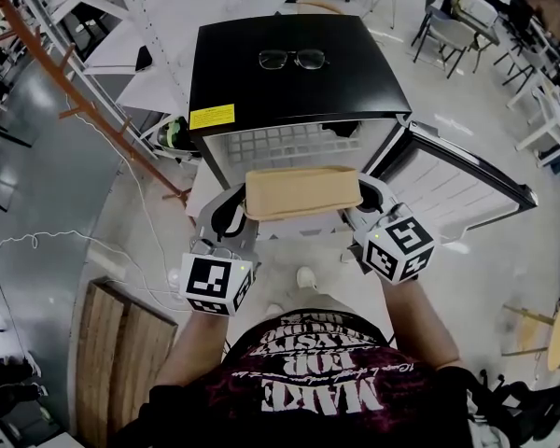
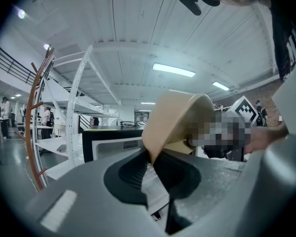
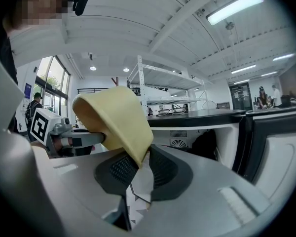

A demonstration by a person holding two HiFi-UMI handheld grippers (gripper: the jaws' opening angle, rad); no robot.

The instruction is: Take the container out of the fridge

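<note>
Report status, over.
Left tool, right tool: both shut on container ends. Container held before open fridge. Door swung aside, nothing blocking.

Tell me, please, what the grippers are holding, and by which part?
Both hold the tan container. The left gripper is shut on the edge at the container's left end, and the right gripper is shut on the edge at its right end.

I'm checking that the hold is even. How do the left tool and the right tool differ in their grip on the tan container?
The left tool clamps the container's left end, while the right tool clamps its right end. The right tool works beside the open fridge door, while the left tool is on the side away from the door. Both are shut on the container's wall, and they carry it together in front of the fridge.
</note>
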